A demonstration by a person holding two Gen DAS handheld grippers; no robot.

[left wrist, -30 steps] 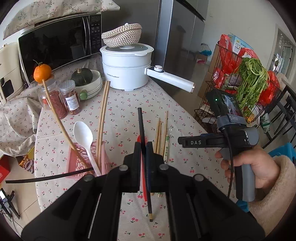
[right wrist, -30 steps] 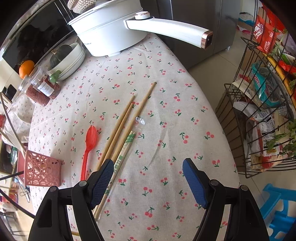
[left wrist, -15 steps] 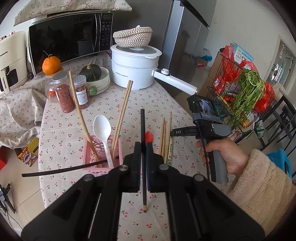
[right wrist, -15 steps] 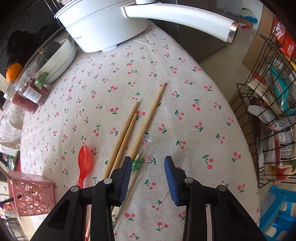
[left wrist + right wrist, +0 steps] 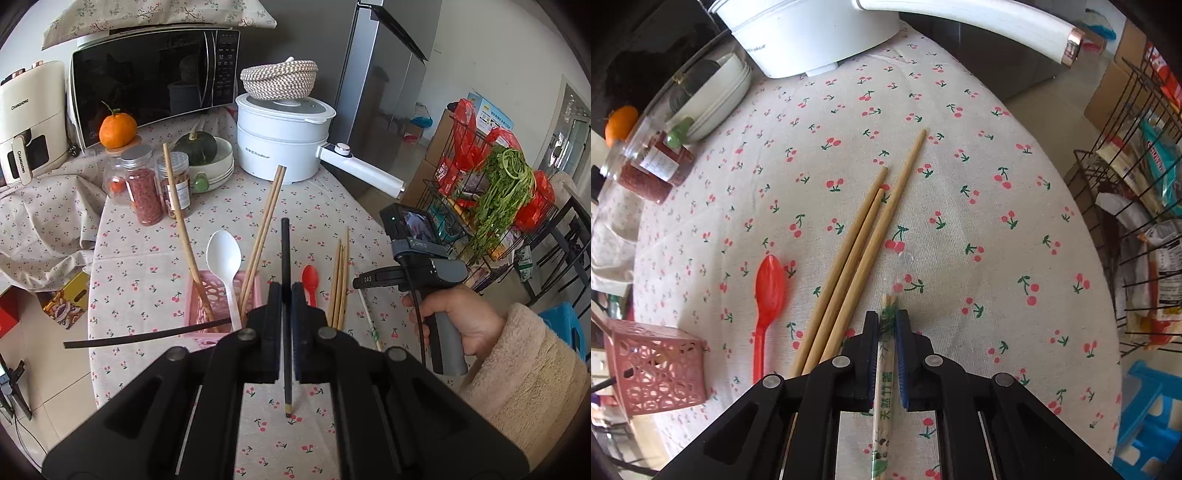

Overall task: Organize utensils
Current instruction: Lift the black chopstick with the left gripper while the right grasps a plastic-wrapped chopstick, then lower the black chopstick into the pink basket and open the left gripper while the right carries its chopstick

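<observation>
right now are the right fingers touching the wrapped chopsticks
Touching. The right wrist view shows both fingers of the right gripper pressed against the wrapped chopsticks, no gap either side.

Open cloth [image 5: 990, 206] right of the loose chopsticks [image 5: 864, 251]; pot handle [image 5: 964, 22] beyond.
</observation>
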